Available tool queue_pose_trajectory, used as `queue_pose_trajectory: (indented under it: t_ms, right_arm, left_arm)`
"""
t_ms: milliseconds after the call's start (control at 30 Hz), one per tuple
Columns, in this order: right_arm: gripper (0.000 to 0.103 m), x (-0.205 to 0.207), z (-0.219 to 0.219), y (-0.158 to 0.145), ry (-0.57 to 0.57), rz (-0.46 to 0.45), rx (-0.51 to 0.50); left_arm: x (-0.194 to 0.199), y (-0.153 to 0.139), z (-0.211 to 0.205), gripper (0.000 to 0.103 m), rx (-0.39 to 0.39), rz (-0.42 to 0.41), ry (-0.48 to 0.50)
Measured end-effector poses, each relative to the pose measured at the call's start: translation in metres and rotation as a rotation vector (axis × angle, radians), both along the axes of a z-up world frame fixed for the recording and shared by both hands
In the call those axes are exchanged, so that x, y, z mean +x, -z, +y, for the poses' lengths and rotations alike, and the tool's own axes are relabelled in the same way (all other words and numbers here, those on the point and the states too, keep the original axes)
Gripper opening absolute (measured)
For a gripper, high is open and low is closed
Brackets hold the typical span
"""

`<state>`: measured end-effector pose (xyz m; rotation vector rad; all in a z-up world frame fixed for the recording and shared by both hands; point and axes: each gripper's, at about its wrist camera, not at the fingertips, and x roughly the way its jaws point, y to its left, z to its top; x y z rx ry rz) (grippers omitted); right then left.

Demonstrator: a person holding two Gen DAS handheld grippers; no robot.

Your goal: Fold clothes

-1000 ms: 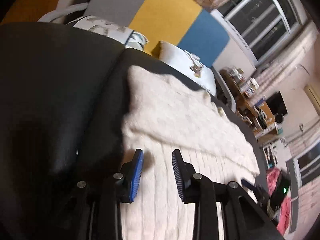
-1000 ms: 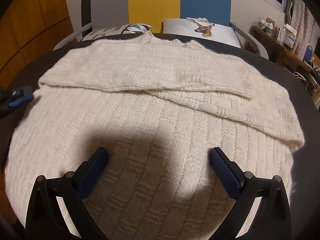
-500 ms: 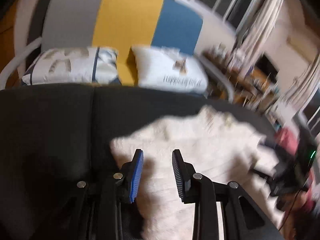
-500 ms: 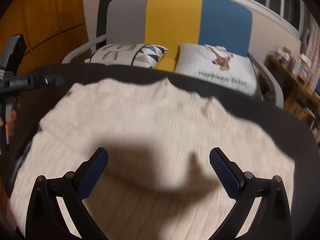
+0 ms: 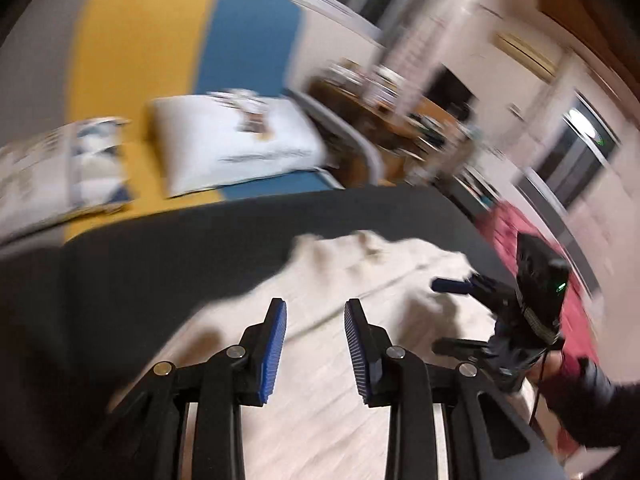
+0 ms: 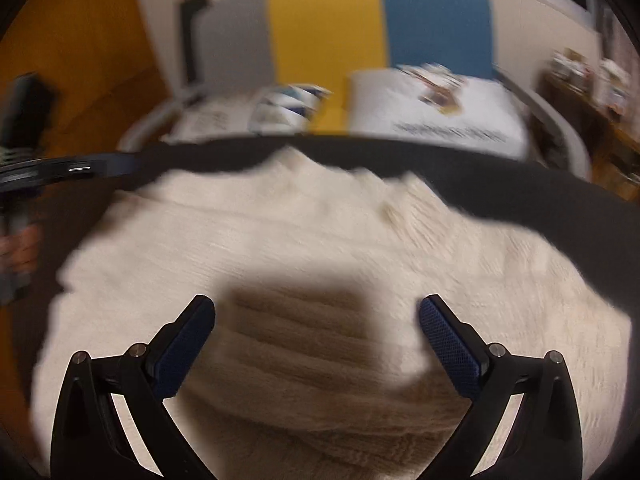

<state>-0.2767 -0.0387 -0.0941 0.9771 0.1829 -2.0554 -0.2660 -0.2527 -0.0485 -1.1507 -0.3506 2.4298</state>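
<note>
A cream knitted sweater [image 6: 320, 240] lies on a dark round table [image 6: 520, 188]. It also shows in the left wrist view [image 5: 320, 400]. My right gripper [image 6: 316, 320] is wide open and empty, just above the sweater's near part, and shows at the right of the left wrist view [image 5: 460, 316]. My left gripper [image 5: 314, 320] is partly open and empty above the sweater's left part, and shows at the left edge of the right wrist view [image 6: 60, 170]. Both views are blurred by motion.
A sofa with grey, yellow and blue panels [image 6: 340, 32] stands behind the table and carries two pillows [image 6: 440, 112]. A cluttered wooden shelf [image 5: 400, 120] stands at the right. A red cloth [image 5: 540, 260] lies beyond the table's right edge.
Both grippers have lifted and tilted up. The left one has swung right towards the sweater's middle. The sweater looks bunched closer together than a second ago.
</note>
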Motion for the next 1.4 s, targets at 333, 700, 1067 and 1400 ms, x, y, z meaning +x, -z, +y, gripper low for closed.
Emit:
queue_pose_trajectory:
  t_ms: [333,700,1067,1400]
  right_arm:
    - [0.103,-0.058,0.047,-0.012,-0.075,-0.061,-0.043]
    - [0.103,-0.05,0.048,0.001,-0.126,-0.072,-0.09]
    - [0.103,-0.048,0.04,-0.004,-0.202,-0.056,-0.052]
    - [0.103,-0.095,0.078,0.036,0.033,-0.199,-0.074]
  left_arm:
    - [-0.098,0.015,0.089,0.031,0.006,-0.116,0.298]
    - [-0.157,0.095,0.075,0.031,0.445,-0.46,0.138]
    - [-0.167,0.08,0.098,0.012,0.372,-0.401,0.136]
    - [-0.165,0.092,0.077,0.0,0.336,-0.316,0.014]
